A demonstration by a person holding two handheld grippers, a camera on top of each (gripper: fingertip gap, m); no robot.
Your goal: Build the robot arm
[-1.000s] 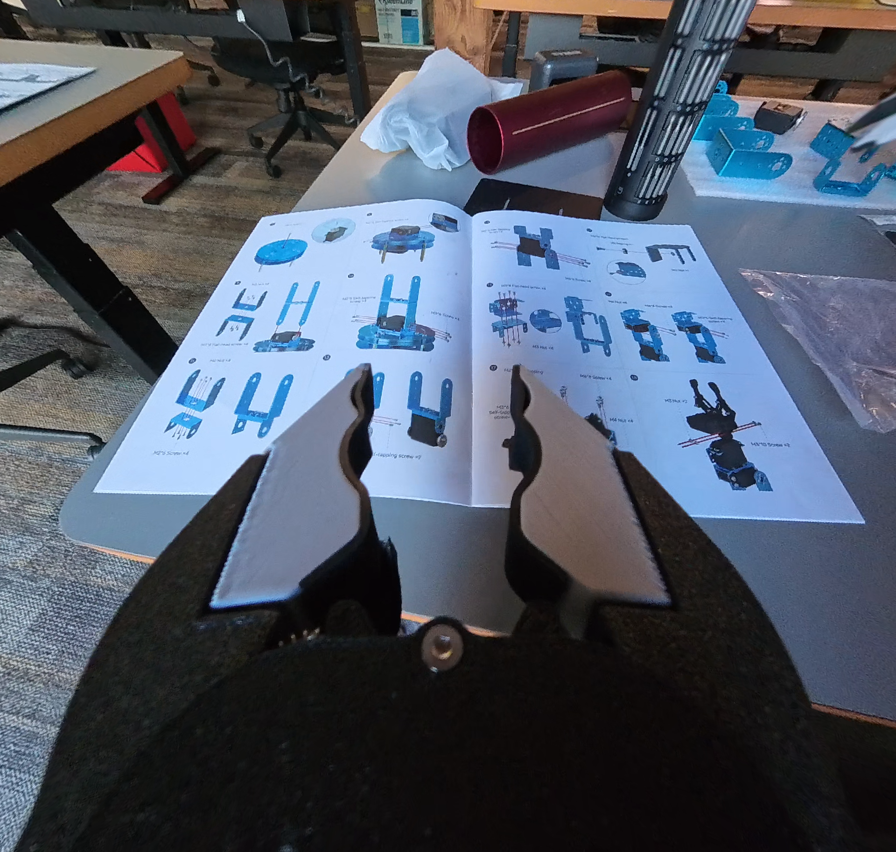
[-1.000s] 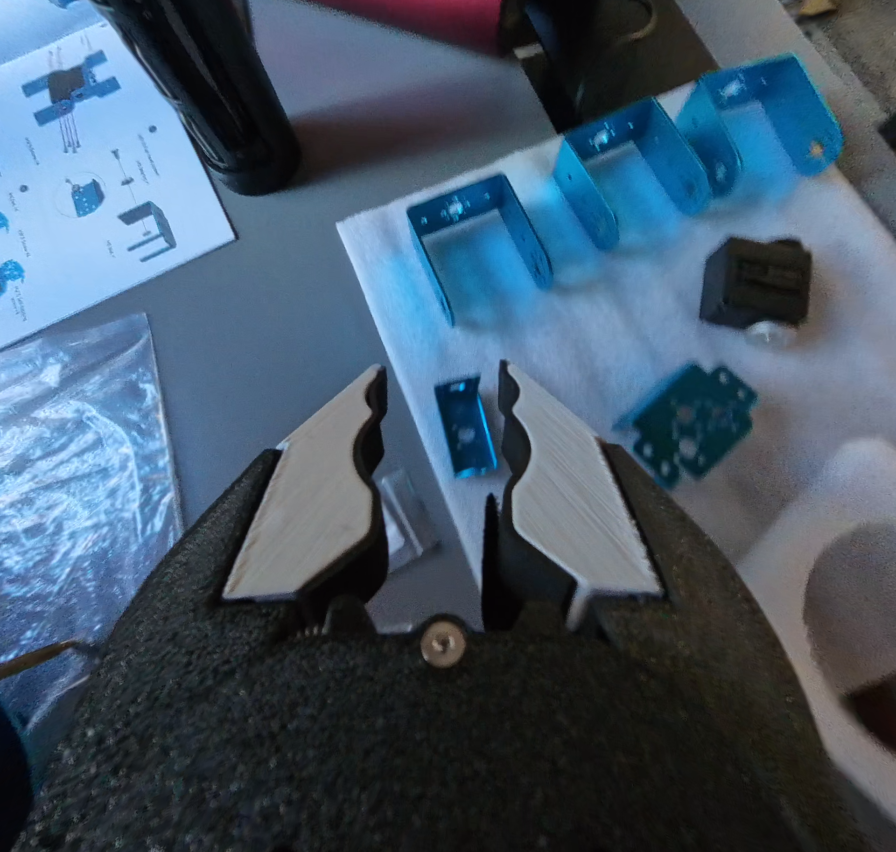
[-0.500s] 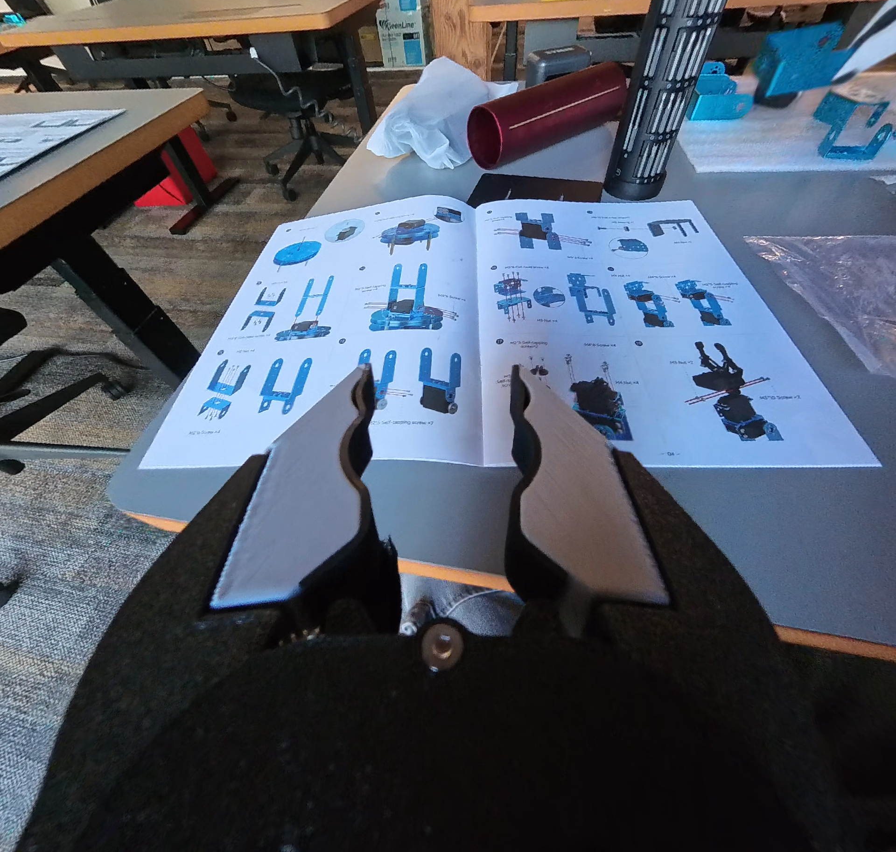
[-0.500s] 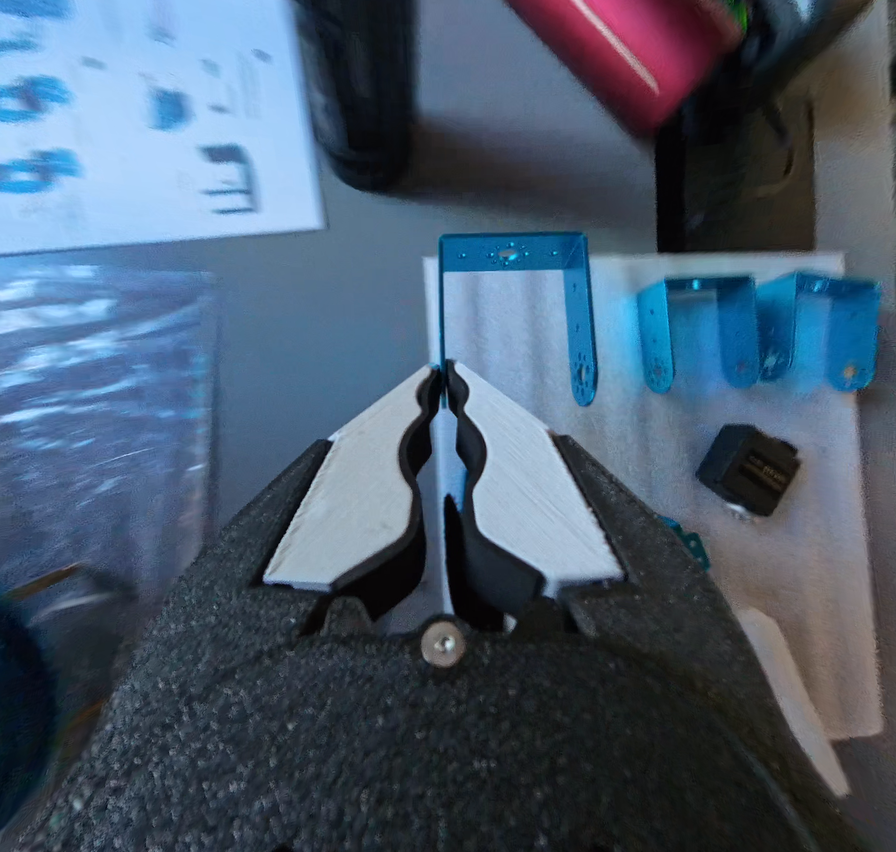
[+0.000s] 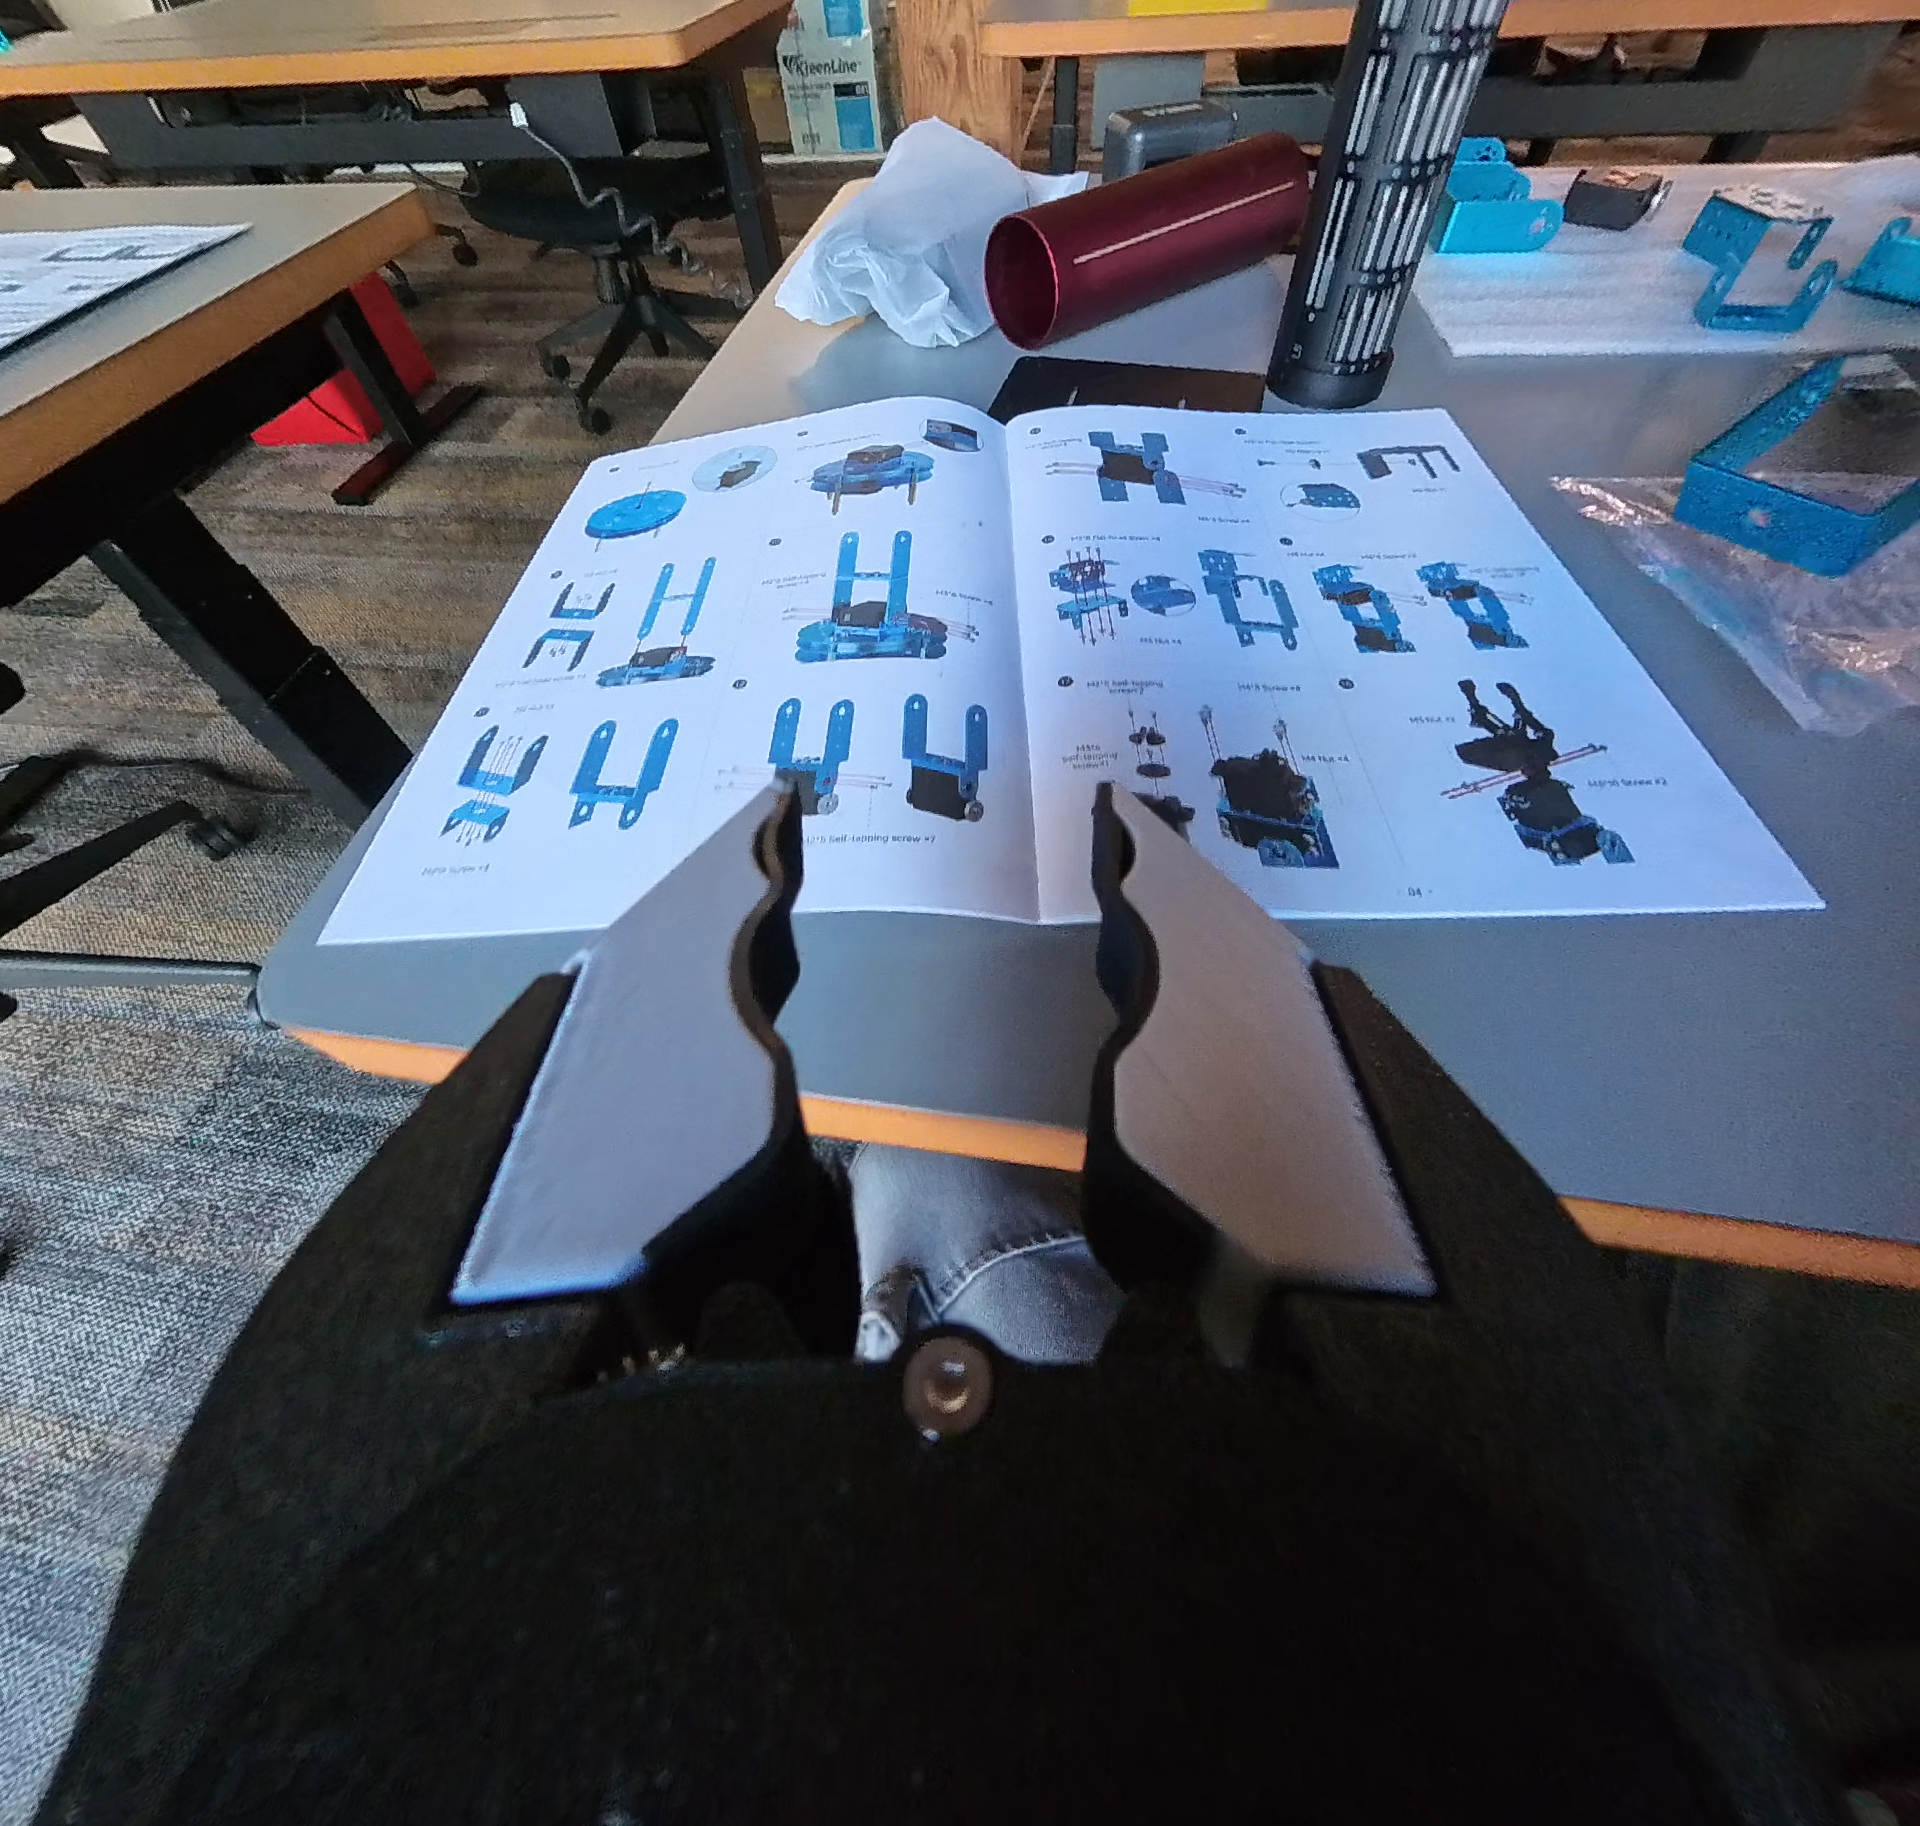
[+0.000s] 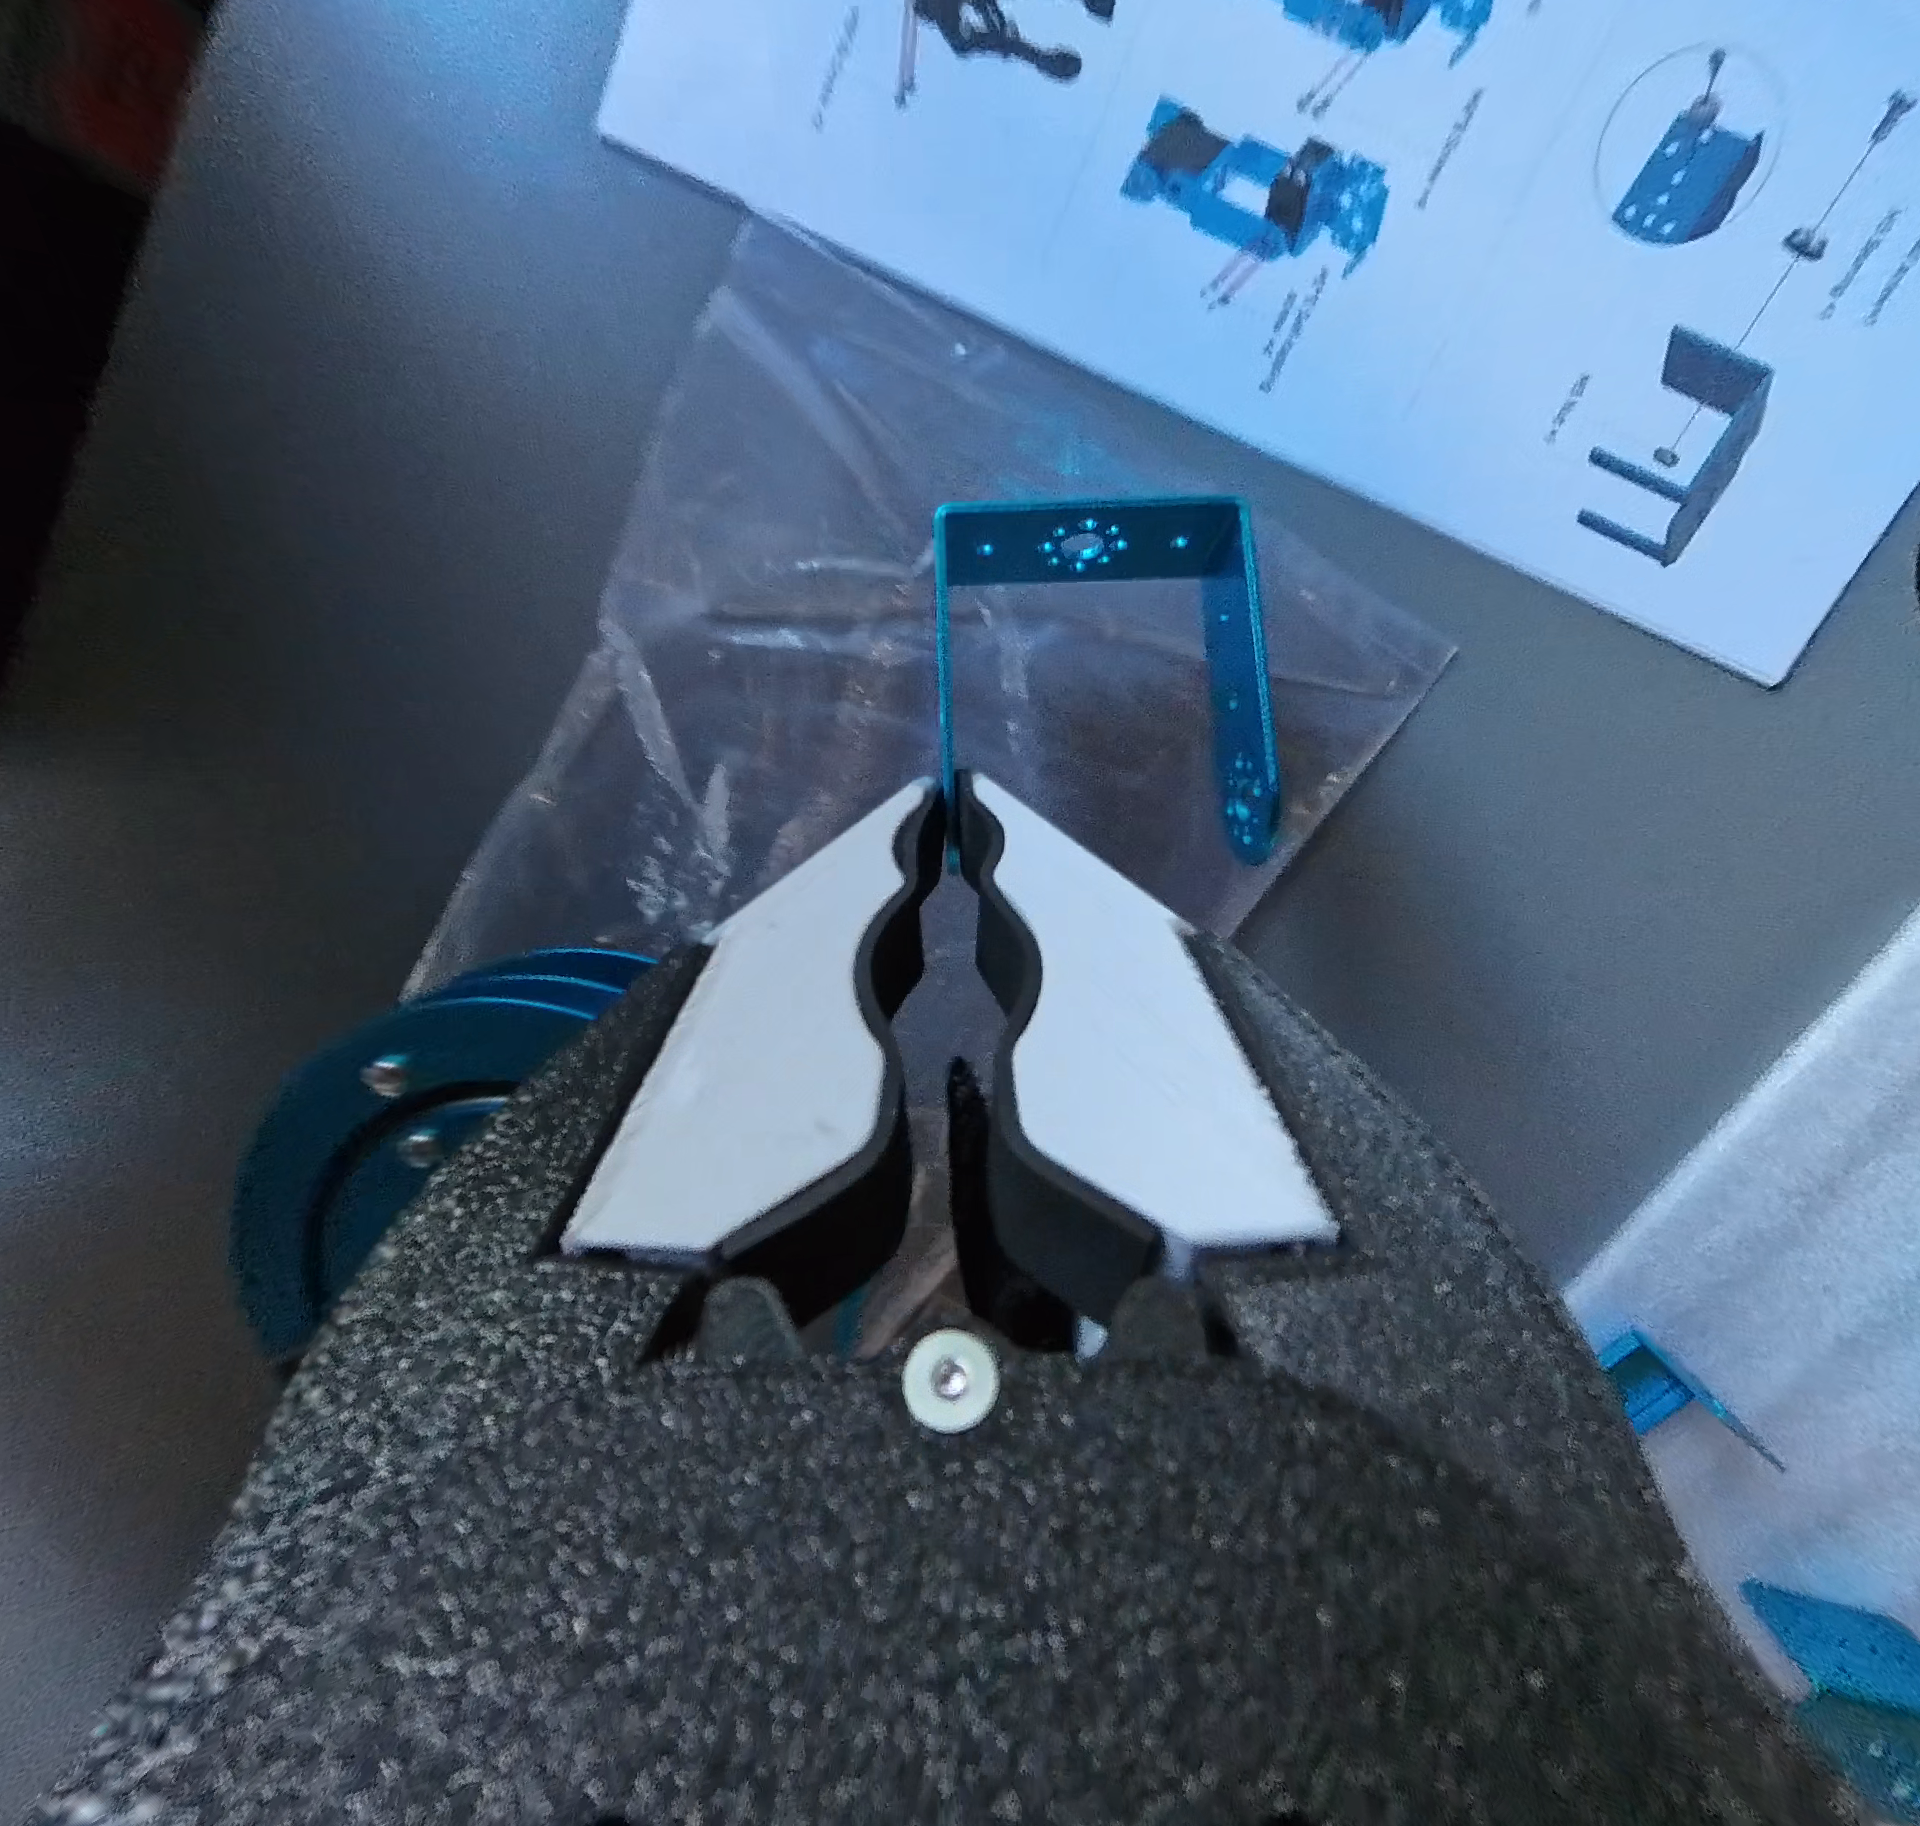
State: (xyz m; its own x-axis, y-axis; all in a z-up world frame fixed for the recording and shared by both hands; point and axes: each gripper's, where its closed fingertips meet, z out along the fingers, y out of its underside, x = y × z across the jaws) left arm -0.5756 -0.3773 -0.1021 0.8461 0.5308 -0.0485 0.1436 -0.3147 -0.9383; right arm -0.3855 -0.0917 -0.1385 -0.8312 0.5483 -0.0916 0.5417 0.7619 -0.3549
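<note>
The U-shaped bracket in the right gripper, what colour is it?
Blue; the U-shaped bracket shows best in the right wrist view.

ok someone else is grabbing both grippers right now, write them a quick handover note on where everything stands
Right gripper: shut on one leg of a blue U-bracket, held over a clear plastic bag lying on the grey table.
Left gripper: open, empty, at the near table edge facing the open instruction booklet.
More blue brackets and a small black block sit on the white foam sheet at far right; a blue round plate lies left of the right gripper.
Behind the booklet: red tube, black perforated cylinder.
Done: one bracket is held. Nothing shows as assembled.
</note>
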